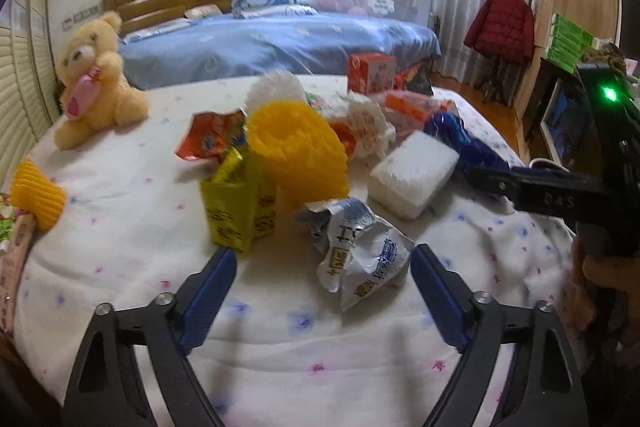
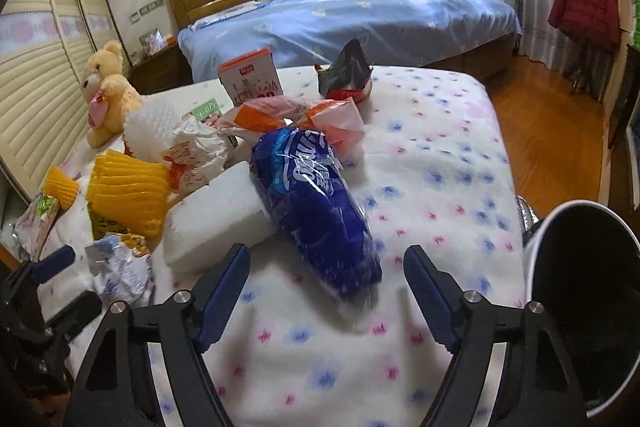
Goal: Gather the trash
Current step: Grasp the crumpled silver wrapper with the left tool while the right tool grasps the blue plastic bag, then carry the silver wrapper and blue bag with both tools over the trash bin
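Note:
Trash lies in a heap on a white flowered blanket (image 1: 132, 227). My left gripper (image 1: 324, 259) is open, its jaws on either side of a crumpled silver-white wrapper (image 1: 360, 255). Behind it stand a yellow-green carton (image 1: 236, 203), a yellow foam net (image 1: 300, 151) and a white foam block (image 1: 412, 175). My right gripper (image 2: 326, 259) is open, with a blue plastic bag (image 2: 316, 211) lying between its jaws. The right gripper also shows at the right of the left wrist view (image 1: 492, 183). A white-rimmed bin with a black liner (image 2: 584, 291) stands at the right.
A teddy bear (image 1: 92, 87) sits at the blanket's far left. A red box (image 1: 370, 73), a dark snack bag (image 2: 346, 73), orange bags (image 2: 296, 115) and a white foam net (image 2: 150, 127) lie further back. A blue bed (image 2: 360, 23) and wooden floor (image 2: 548, 131) lie beyond.

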